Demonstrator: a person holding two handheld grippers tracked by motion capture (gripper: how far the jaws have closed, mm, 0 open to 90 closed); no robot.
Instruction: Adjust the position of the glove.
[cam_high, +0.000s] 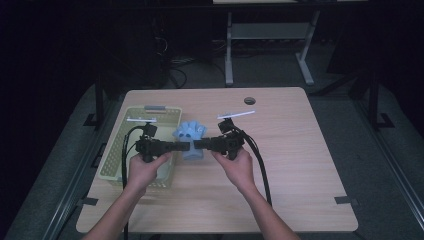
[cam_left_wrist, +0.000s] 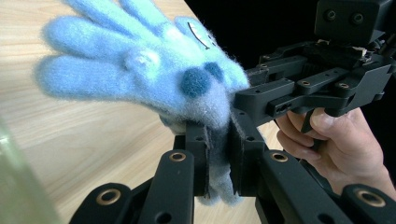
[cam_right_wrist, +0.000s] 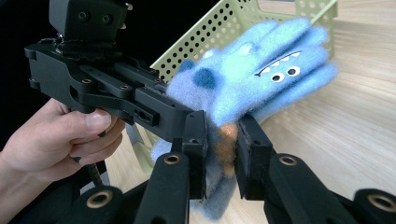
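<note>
Both my grippers clamped on one fuzzy blue glove, held between them over the bench.

High view: left gripper (cam_high: 181, 146) and right gripper (cam_high: 200, 144) meet nose to nose at the blue glove (cam_high: 190, 132), just right of the yellow-green basket (cam_high: 114, 145) on the wooden bench (cam_high: 285, 150); left hand (cam_high: 145, 170) and right hand (cam_high: 234, 165) hold the handles. Left gripper view: my jaws are nearly closed, pinching the glove's cuff (cam_left_wrist: 215, 154); its fingers spread up-left above the wood, and the right gripper bites it from the right. Right gripper view: my jaws are almost closed on the cuff too; the glove's cartoon eyes and teeth face the camera, basket behind, left gripper gripping it from the left.
</note>
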